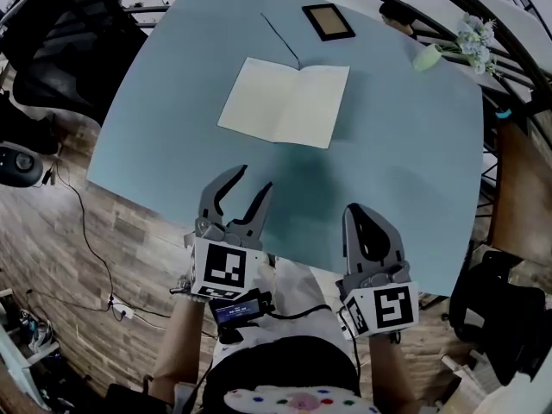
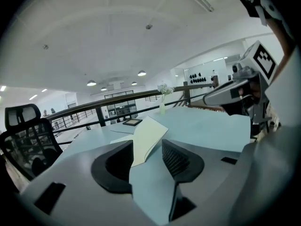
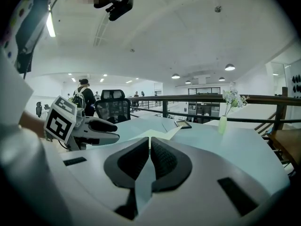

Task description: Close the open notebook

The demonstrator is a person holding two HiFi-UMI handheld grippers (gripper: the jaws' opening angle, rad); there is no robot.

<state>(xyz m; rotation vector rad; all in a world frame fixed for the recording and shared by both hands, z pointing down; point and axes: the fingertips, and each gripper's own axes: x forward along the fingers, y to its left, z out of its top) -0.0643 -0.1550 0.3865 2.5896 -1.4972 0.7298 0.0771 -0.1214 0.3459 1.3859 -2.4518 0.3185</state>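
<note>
- Not started: the notebook [image 1: 285,100] lies fully open and flat, mid-table toward the far side, untouched.
- Your left gripper [image 1: 250,179] has its jaws spread with nothing between them; your right gripper [image 1: 358,214] is clenched on nothing.
- Both hover at the near edge of the table [image 1: 414,145], well apart from the notebook.
- Bare tabletop lies between; a small frame [image 1: 328,21] sits just beyond the far pages.

No text, label, brand, number or sign can be read in any view.
</note>
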